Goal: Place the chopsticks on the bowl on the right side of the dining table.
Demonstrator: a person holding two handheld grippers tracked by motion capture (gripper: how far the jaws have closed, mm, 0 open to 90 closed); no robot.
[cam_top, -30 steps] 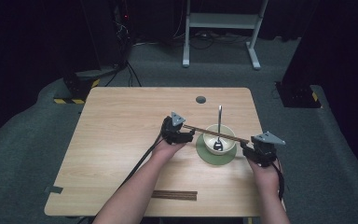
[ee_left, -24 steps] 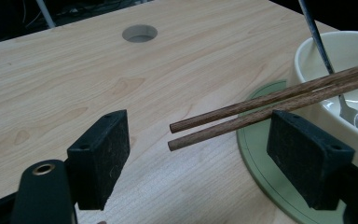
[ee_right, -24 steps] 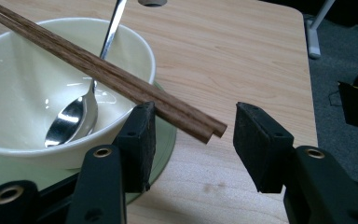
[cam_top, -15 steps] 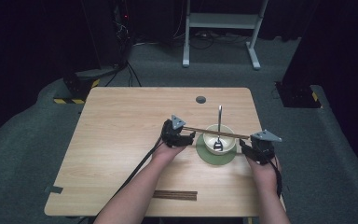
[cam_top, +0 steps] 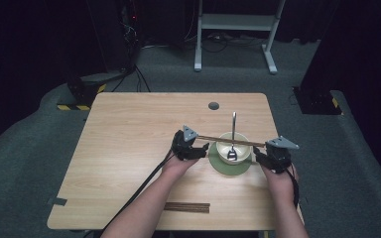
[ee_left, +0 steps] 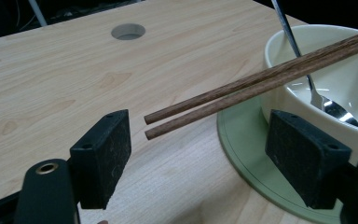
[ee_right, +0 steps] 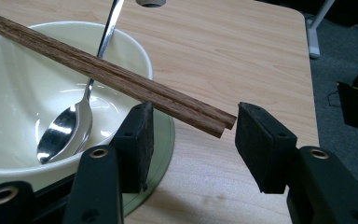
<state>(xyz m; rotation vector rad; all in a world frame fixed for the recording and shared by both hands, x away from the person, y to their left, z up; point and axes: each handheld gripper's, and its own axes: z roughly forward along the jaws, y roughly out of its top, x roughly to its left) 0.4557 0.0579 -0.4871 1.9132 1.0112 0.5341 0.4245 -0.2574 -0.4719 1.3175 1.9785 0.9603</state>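
The bench [cam_top: 129,148] is evenly lit from above, while the room around its edges falls into near darkness. The high view is soft and slightly grainy. Both gripper views are sharper, with bright glare on the spoon [ee_right: 65,130] and the bowl's [ee_left: 345,79] inside. Soft shadows lie under the chopsticks [ee_left: 242,88]. The nearest black tongs look slightly blurred.

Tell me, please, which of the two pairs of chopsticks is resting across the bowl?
The pair of chopsticks lying across the rim of the cream bowl. The other pair lies flat on the table by its near edge.
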